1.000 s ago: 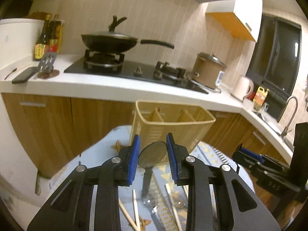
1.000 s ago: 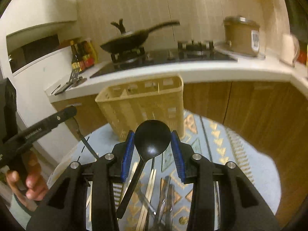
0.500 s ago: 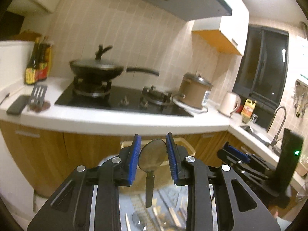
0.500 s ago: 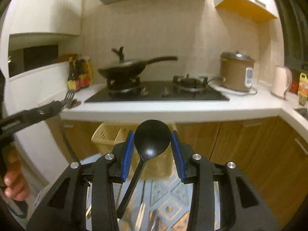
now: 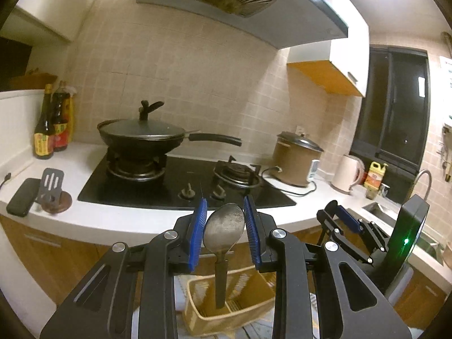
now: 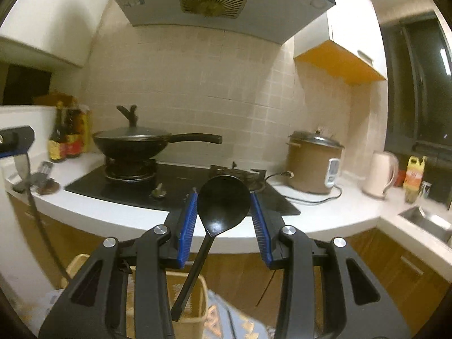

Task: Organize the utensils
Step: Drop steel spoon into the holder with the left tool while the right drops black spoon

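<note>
A: Where each tool clamps a spoon by its bowl, what materials show?

B: Left gripper (image 5: 223,227): blue ribbed pads closed on the oval bowl of a dull metal spoon (image 5: 223,226), its flat dark handle hanging straight down. Right gripper (image 6: 223,220): the same ribbed pads closed on a matte black plastic spoon (image 6: 223,200), round-bowled, its handle slanting down to the left.

A: Where do they sit relative to the utensil basket?

B: Both hang above it. The basket (image 5: 243,309) is beige slotted plastic with inner dividers; the metal handle's tip shows in front of its opening, though contact cannot be told. In the right view the basket (image 6: 195,305) lies below and behind the black handle's end.

A: What does one view give that the other lacks?

B: Only the left view shows the right gripper's black body with a green light, right of the basket. Only the right view shows the metal spoon from the side, far left of the basket.
</note>
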`<state>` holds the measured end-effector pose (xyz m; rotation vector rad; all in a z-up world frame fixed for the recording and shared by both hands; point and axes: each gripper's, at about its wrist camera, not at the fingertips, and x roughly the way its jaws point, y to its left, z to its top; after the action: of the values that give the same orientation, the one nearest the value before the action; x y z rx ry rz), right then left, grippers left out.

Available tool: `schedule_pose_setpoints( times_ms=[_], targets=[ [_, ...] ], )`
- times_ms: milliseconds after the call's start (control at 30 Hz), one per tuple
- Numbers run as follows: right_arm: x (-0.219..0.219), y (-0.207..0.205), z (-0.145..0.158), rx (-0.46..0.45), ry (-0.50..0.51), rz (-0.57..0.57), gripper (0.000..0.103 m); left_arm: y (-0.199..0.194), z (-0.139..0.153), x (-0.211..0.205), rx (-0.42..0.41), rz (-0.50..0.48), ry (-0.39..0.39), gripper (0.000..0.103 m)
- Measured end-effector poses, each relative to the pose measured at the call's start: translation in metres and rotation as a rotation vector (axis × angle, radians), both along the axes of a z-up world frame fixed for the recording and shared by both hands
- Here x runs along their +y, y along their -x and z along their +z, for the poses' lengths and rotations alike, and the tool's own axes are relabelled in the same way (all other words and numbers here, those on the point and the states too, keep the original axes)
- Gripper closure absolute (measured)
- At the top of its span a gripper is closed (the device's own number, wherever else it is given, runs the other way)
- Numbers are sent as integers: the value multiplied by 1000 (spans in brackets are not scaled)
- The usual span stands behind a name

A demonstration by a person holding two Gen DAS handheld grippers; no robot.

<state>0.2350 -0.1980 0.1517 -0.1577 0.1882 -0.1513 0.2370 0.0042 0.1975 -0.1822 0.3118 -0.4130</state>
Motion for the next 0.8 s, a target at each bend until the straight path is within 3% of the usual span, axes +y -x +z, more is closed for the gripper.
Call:
schedule_pose_setpoints(
  times_ms=[233, 400, 600, 633, 667, 800],
  targets=[
    [-1, -34, -35, 58, 3, 4, 68, -30, -35, -8, 58, 20, -31, 77],
    [-3, -36, -53, 101, -19, 21, 67, -42, -59, -12, 98, 24, -43, 77],
    [-8, -24, -55, 146, -65, 87, 67, -44, -74, -11, 145, -1, -50, 77],
    [-10, -21, -54, 156, -79, 101, 60, -43, -74, -11, 148, 0, -49, 74],
    [-12, -16, -51, 166, -101, 121, 46, -41, -75, -9, 156, -6, -46, 67],
    [-20, 3, -42, 187, -153, 150, 41, -30, -72, -3, 164, -2, -45, 64]
  ],
)
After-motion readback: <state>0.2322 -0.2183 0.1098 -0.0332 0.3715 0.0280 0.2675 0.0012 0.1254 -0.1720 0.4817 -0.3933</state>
